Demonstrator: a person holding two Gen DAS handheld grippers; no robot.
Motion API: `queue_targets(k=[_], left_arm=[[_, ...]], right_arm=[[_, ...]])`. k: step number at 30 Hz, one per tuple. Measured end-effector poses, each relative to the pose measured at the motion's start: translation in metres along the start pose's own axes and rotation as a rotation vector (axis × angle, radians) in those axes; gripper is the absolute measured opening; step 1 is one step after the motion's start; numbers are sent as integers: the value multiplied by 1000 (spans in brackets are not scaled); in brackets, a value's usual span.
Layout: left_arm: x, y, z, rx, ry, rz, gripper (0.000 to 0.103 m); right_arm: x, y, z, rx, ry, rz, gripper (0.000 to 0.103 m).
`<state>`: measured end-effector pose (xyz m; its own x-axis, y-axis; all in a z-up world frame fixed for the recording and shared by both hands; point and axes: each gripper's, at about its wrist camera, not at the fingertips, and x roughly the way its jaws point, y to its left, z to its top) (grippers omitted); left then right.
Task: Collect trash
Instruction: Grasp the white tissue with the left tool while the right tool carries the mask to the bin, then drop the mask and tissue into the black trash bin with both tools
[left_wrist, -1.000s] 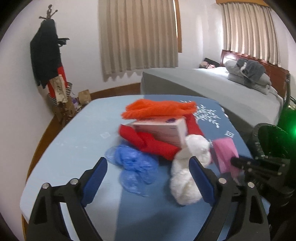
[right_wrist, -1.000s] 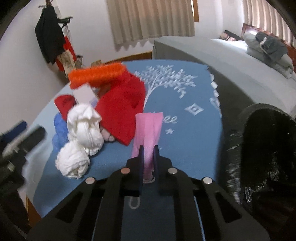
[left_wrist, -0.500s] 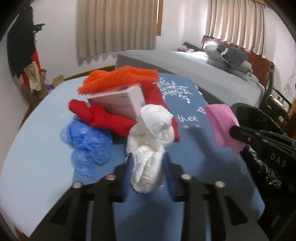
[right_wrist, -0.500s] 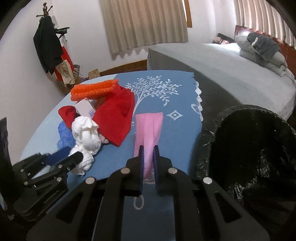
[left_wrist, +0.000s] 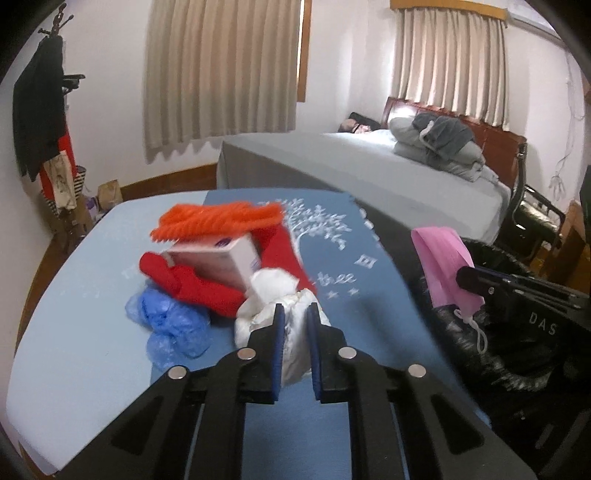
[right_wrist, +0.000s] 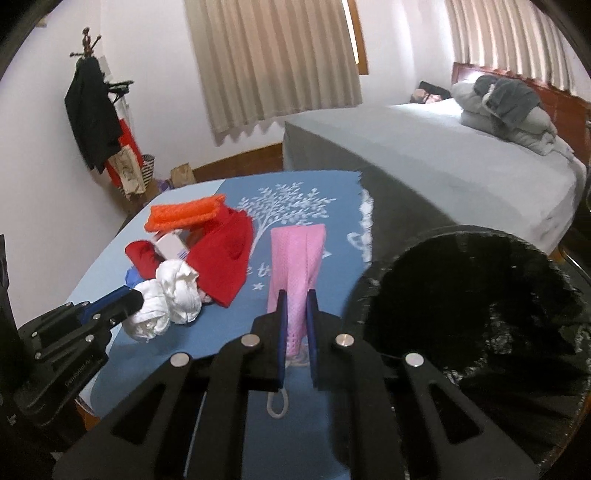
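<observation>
jaws pinching crumpled white plastic (left_wrist: 291, 332), pleated pink mask (right_wrist: 297, 266)

Both wrist views face the blue table (left_wrist: 92, 332) closely.

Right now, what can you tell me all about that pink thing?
The pink face mask looks like thin, dimpled fabric, folded lengthwise. The right gripper has its jaws shut on the lower end, holding it up beside the black-lined trash bin. A white ear loop dangles below the jaws.
</observation>
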<state>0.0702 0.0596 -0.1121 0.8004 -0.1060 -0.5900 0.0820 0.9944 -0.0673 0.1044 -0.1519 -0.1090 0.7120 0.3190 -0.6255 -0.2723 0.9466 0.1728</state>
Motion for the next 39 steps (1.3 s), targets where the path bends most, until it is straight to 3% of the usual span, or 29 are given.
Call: queue_targets(k=[12,18,25,27,28,29,30,35,39], left_arm=[[7,-84,35,95,-64,-188,12],[20,-135,44,141,-54,-299,12],[39,-176,44,169,-17,-379,13],[42,-183,42,173,-5,-398,22],[44,-186,42,172,3,-400,27],[46,-185,41,168,7,-401,41],[46,-184,40,160,10,-401,47],[42,-160,41,142,-28,-331,66],[30,-121,39,134,-77,-213,80]], right_arm=[[-51,-72,-4,93,-76,-184,9],[-67,-111,-16,162,-79,-277,9],[-76,-146,-35,225,-77,-368,13],[-77,-152,-39,242,-72,-392,17],[-78,-154,-41,249,-72,-401,26],[-77,-155,-41,254,-73,-408,36],[-78,-157,-42,257,-77,-413,40],[-81,-149,-39,247,-121,-440,89],[-77,-130,-33,230,-154,-410,96]])
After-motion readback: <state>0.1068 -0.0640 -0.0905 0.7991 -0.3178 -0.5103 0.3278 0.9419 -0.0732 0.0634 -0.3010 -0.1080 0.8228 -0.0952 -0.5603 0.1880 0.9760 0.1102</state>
